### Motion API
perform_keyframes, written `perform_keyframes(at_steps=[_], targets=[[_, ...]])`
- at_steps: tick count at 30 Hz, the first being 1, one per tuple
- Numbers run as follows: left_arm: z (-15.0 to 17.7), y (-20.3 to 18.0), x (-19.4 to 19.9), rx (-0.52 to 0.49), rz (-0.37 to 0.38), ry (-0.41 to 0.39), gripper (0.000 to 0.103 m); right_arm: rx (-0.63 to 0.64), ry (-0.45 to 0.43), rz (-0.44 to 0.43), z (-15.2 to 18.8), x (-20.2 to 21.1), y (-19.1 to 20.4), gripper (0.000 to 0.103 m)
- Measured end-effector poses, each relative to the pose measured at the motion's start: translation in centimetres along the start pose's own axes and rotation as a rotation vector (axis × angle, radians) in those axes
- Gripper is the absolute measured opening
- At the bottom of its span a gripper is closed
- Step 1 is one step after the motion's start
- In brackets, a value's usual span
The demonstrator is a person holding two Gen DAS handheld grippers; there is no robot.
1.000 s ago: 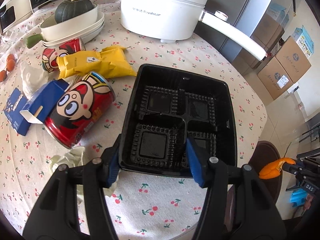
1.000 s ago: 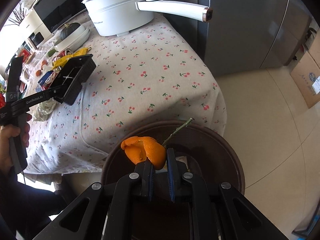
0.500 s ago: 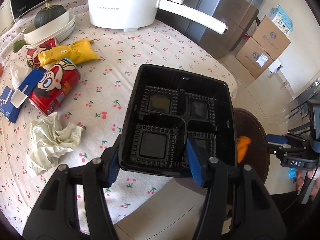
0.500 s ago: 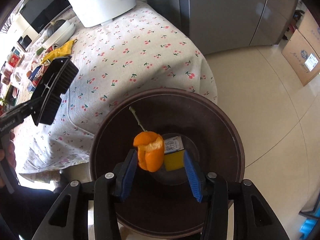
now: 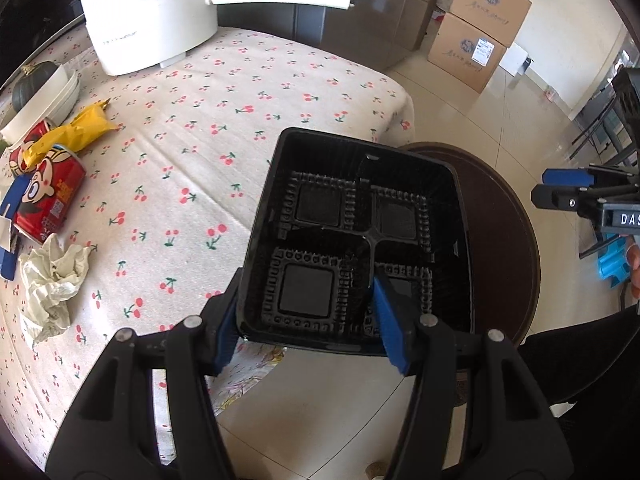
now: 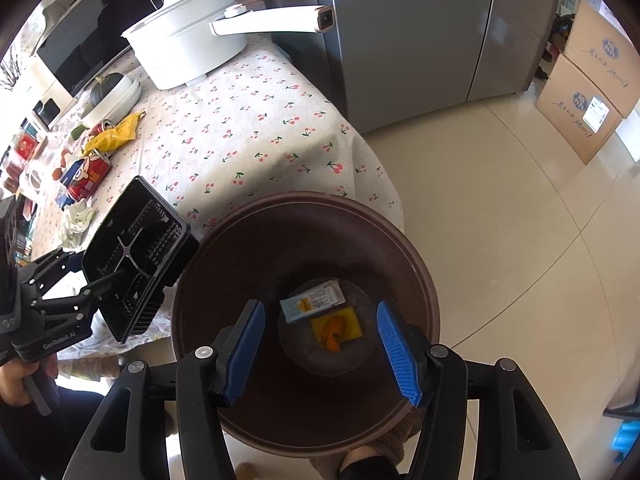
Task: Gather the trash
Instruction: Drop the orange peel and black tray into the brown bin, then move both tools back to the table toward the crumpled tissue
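In the left wrist view, the tray (image 5: 360,236) was black and had four square dips inside. The left gripper (image 5: 310,320) pinched its near wall, one blue finger outside and one inside. The tray hung in the air past the table (image 5: 248,92) edge, partly over the brown bin (image 5: 516,240). A red can (image 5: 48,200), a yellow bag (image 5: 76,132) and crumpled paper (image 5: 52,280) lay on the table. The right gripper (image 5: 568,188) showed at the far right.

In the right wrist view, the right gripper (image 6: 324,348) was wide open and held nothing. It hung over the bin (image 6: 256,248). A small carton (image 6: 312,300), a yellow packet (image 6: 340,322) and orange peel (image 6: 332,342) lay at the bottom. The tray (image 6: 136,256) was tilted beside the bin's left rim.
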State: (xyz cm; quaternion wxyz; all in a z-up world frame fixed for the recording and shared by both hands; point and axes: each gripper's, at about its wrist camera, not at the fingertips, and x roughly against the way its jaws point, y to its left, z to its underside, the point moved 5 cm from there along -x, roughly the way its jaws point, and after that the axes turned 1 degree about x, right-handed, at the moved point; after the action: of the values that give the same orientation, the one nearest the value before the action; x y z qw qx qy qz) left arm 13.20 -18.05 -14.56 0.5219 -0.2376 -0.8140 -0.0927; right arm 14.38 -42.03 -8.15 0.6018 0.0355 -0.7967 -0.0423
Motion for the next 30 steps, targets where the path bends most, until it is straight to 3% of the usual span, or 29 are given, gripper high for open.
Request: perform_keyframes(at_steps=[10,14,18,30], targets=[[0.2,-4.3,-1.5,-0.162,0.034,0.023,0.062,-0.029,-0.001,0.038,0.6,0.6,-1.7,0.062],[0.1,-5.1,-1.3,-0.181,0.072,0.021,0.067,-0.042,-0.011,0.039,0.8,1.0,-2.2,0.063],[-0.1,-4.1,0.2,-0.159,0.062,-0.018,0.086,-0.044,-0.008,0.042,0.7,0.9,-2.2,0.064],[0.8,2.9,3.8,0.027,-0.029,-0.055,0.095,0.037,-0.027,0.03,-0.7,0.9,1.4,0.065]])
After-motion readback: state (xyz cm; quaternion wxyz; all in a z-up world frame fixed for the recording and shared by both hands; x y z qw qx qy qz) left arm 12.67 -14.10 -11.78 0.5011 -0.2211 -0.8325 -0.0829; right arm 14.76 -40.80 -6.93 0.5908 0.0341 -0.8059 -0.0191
